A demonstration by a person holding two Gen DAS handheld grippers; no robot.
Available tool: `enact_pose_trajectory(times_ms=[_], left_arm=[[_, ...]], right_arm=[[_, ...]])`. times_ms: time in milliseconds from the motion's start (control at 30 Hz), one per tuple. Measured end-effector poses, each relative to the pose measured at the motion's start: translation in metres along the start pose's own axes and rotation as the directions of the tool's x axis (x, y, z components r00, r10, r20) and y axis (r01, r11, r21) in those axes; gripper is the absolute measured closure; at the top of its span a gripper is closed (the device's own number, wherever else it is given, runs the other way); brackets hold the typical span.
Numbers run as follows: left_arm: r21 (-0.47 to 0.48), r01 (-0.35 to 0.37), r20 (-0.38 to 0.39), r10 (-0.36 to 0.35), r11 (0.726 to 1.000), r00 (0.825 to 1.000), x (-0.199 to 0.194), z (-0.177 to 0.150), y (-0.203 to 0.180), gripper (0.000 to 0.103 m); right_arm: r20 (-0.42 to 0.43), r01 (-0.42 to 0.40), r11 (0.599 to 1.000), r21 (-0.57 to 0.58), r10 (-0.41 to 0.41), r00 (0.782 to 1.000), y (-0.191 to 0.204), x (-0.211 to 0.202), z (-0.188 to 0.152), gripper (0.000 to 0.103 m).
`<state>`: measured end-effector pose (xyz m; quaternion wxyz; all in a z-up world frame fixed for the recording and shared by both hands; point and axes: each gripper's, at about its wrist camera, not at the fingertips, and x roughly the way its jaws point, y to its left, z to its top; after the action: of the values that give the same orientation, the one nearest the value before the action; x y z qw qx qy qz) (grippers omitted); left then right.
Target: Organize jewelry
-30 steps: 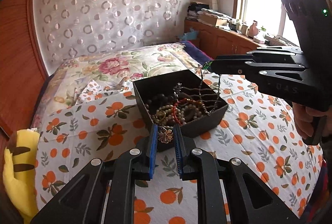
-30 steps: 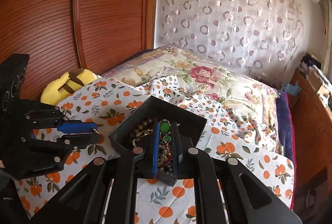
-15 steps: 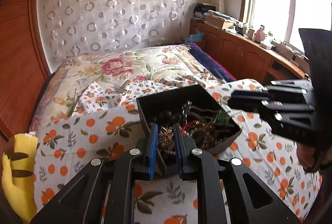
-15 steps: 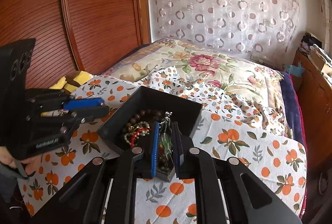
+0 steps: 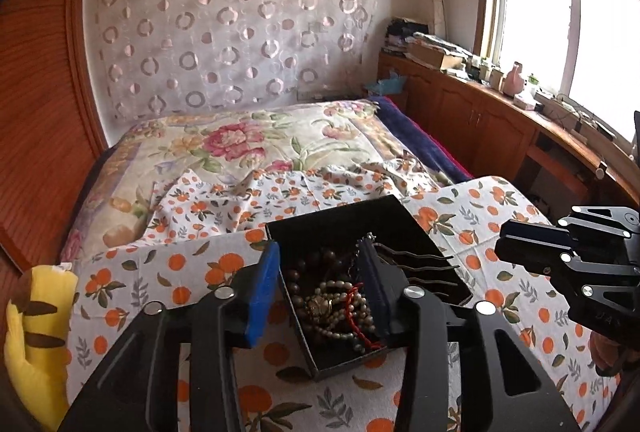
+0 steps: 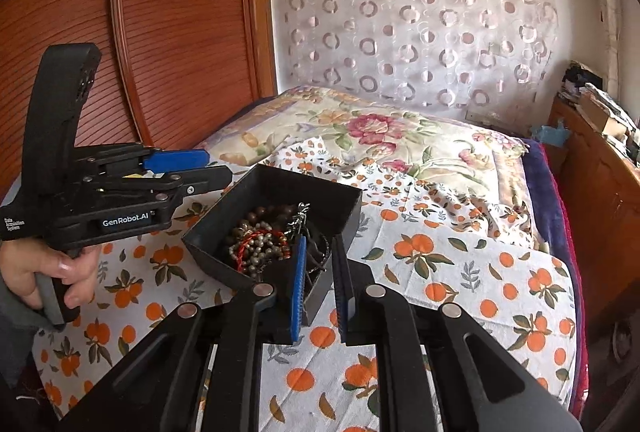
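Note:
A black open box [image 5: 404,224] [image 6: 276,184] sits on the orange-print cloth and holds a tangle of bead necklaces [image 5: 336,308] [image 6: 260,236] with a red cord and dark wavy hairpins [image 5: 416,264]. My left gripper [image 5: 320,272] is open above the box's near left side, with nothing between its fingers. It shows in the right wrist view [image 6: 200,168] at the box's left. My right gripper [image 6: 320,272] is open by a small gap over the box's near corner and holds nothing. In the left wrist view it [image 5: 516,244] sits right of the box.
The orange-print cloth [image 6: 460,272] covers a raised surface in front of a floral bed [image 5: 248,140]. A yellow plush toy [image 5: 32,332] lies at the left edge. Wooden cabinets [image 5: 480,124] with clutter run along the right under the window. A wooden wardrobe [image 6: 160,32] stands at left.
My left gripper has opened and let go of the flower-shaped piece it held. My right gripper has let go of the green-stone piece, opened slightly and drawn back low beside the box.

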<state>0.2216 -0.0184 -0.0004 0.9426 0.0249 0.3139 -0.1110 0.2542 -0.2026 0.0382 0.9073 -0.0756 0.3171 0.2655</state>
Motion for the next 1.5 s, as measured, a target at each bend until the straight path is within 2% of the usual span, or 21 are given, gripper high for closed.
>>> enact_pose_trajectory(times_ms=[133, 167, 233, 300, 400, 600, 667, 700, 733, 800, 1167, 1500], left_arm=[[0.015, -0.029, 0.012, 0.029, 0.999, 1.0, -0.011, -0.005, -0.002, 0.046], [0.016, -0.03, 0.016, 0.03, 0.999, 0.999, -0.014, -0.005, -0.001, 0.037], [0.024, -0.042, 0.023, 0.041, 0.999, 0.999, -0.023, -0.01, -0.002, 0.029], [0.025, -0.058, 0.027, 0.058, 0.998, 0.998, -0.033, -0.014, -0.002, 0.018], [0.004, -0.084, 0.04, 0.084, 0.996, 0.996, -0.052, -0.022, -0.002, 0.009], [-0.007, -0.138, 0.092, 0.138, 0.99, 0.986, -0.093, -0.036, -0.008, 0.008], [-0.009, -0.152, 0.101, 0.152, 0.988, 0.983, -0.103, -0.041, -0.009, 0.008], [-0.012, -0.163, 0.107, 0.164, 0.986, 0.981, -0.109, -0.044, -0.009, 0.008], [-0.022, -0.17, 0.111, 0.172, 0.985, 0.979, -0.114, -0.048, -0.009, 0.008], [-0.036, -0.171, 0.109, 0.174, 0.985, 0.979, -0.12, -0.052, -0.008, 0.008], [-0.096, -0.223, 0.098, 0.233, 0.97, 0.968, -0.142, -0.085, -0.006, 0.008], [-0.119, -0.216, 0.106, 0.229, 0.969, 0.968, -0.145, -0.095, -0.006, 0.008]], right_arm=[[0.023, 0.008, 1.0, 0.012, -0.009, 1.0, 0.002, -0.009, -0.006, 0.087], [0.027, 0.009, 1.0, 0.015, -0.009, 1.0, 0.003, -0.011, -0.007, 0.085], [0.04, 0.015, 1.0, 0.02, -0.015, 0.999, 0.006, -0.016, -0.009, 0.069], [0.059, 0.024, 0.999, 0.032, -0.026, 0.998, 0.008, -0.023, -0.013, 0.062], [0.069, 0.021, 0.998, 0.059, -0.025, 0.997, 0.01, -0.031, -0.018, 0.055], [0.119, 0.057, 0.995, 0.082, -0.066, 0.991, 0.02, -0.057, -0.026, 0.033], [0.137, 0.071, 0.993, 0.09, -0.083, 0.987, 0.023, -0.067, -0.029, 0.032], [0.14, 0.075, 0.992, 0.098, -0.088, 0.986, 0.025, -0.07, -0.031, 0.025], [0.145, 0.077, 0.991, 0.105, -0.092, 0.985, 0.026, -0.073, -0.031, 0.01], [0.172, 0.089, 0.989, 0.122, -0.11, 0.979, 0.028, -0.082, -0.034, 0.004], [0.197, 0.164, 0.964, 0.209, -0.206, 0.959, 0.04, -0.113, -0.065, 0.003], [0.204, 0.19, 0.956, 0.222, -0.236, 0.95, 0.044, -0.122, -0.078, 0.003]])
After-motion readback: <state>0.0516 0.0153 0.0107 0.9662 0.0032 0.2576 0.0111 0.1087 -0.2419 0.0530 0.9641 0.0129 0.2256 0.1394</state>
